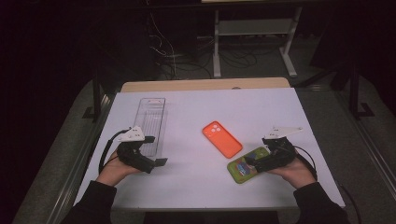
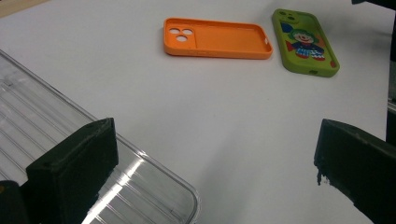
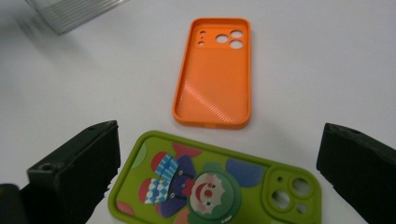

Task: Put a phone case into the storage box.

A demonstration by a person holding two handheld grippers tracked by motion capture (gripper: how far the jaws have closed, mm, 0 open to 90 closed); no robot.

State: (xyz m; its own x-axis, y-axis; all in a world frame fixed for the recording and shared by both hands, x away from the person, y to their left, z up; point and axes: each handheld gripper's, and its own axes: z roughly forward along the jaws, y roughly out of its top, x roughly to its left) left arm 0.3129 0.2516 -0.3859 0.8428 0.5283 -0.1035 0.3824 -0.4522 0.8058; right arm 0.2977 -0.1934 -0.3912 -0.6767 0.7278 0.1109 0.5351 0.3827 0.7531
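An orange phone case (image 1: 222, 139) (image 2: 217, 38) (image 3: 215, 74) lies hollow side up at the middle of the white table (image 1: 210, 107). Just right of it lies a green phone case (image 1: 245, 167) (image 2: 306, 42) (image 3: 210, 186) with a clown picture facing up. My right gripper (image 1: 256, 151) (image 3: 219, 144) is open, its jaws standing either side of the green case's near end without touching it. My left gripper (image 1: 156, 150) (image 2: 215, 154) is open too, one jaw over the near end of a clear ribbed plastic tray (image 1: 152, 121) (image 2: 46, 130) (image 3: 74, 14), the other over bare table.
The clear tray runs lengthwise along the table's left side. A wooden strip (image 1: 205, 85) edges the far side. Beyond it, dark floor holds cables and a white desk frame (image 1: 252, 42). Bare white surface spans the middle and far right.
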